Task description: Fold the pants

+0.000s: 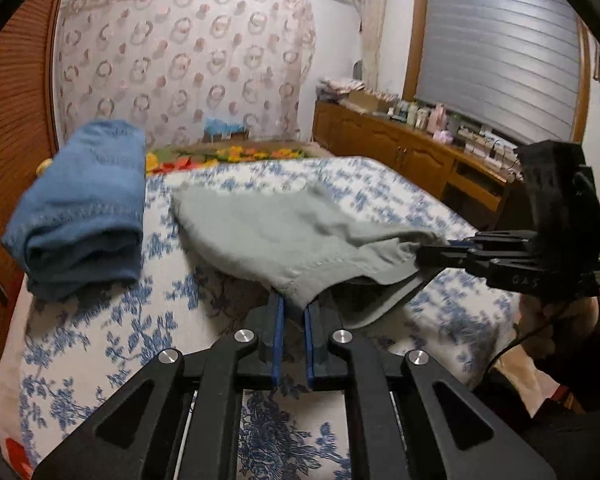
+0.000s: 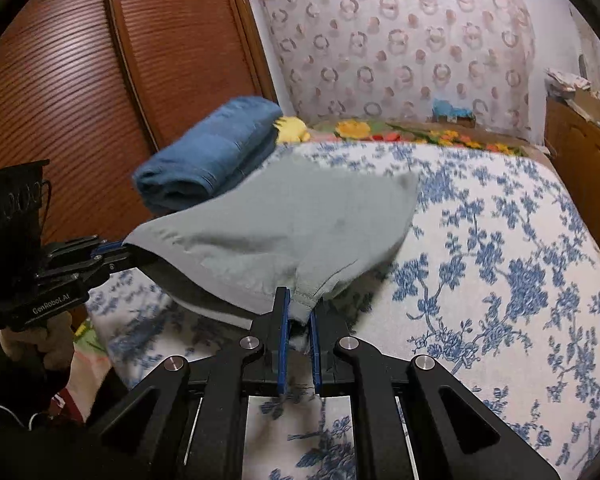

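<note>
Pants [image 1: 284, 232], grey, lifted over near part of bed [image 1: 380, 184], far end trailing on it. Left gripper [image 1: 293, 312] and right gripper [image 2: 298, 312] each pinch near corner, fingers closed on cloth. Fold mid-carry, seemingly. Next: carry held edge to far end, lay flat. Folded blue jeans [image 1: 84, 208] far left.

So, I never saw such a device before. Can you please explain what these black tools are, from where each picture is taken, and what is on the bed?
No robot here: a person holds a two-finger gripper in each hand, each with a camera looking along its fingers. One picture is from the left gripper, the other from the right gripper. Each pinches an edge of the grey pants, lifting that end above the flowered bedspread. Beside them lie folded blue pants.
</note>
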The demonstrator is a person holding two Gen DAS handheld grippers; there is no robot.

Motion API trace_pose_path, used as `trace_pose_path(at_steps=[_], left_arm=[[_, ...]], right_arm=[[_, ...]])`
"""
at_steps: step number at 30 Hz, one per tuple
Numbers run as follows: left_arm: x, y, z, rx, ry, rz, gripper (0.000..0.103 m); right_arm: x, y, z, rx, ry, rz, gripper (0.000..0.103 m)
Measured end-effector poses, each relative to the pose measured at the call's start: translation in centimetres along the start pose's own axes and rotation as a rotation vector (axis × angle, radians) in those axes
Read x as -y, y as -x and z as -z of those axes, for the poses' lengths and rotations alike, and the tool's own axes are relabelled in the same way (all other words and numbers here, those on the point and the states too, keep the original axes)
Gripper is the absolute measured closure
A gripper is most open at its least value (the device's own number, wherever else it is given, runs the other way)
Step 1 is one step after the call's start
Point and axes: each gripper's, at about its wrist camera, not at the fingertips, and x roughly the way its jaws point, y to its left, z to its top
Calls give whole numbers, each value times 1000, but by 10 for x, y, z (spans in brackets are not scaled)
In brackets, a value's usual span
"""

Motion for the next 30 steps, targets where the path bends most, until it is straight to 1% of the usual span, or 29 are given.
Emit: trace_pose_path(at_steps=[6,12,20,23,25,30], left_arm=[[10,22,-13,54,-36,2,94],[17,41,-23,99,-48,8,94],[24,64,-33,148,-72,9,94],[25,61,-31,140,-77,10,94],[21,53,-28,119,-71,7,94],[13,34,-19,69,-47,3,94]], right_arm=[[-6,30,-5,61,18,-14,95],[-13,57,-11,116,48,-16,95],[-21,82,-12,166,82,-19,95],[-20,82,-11,163,88,-12,95],[-17,75,-8,151,84,-6,95],[-11,54,-7,100,61,6,95]])
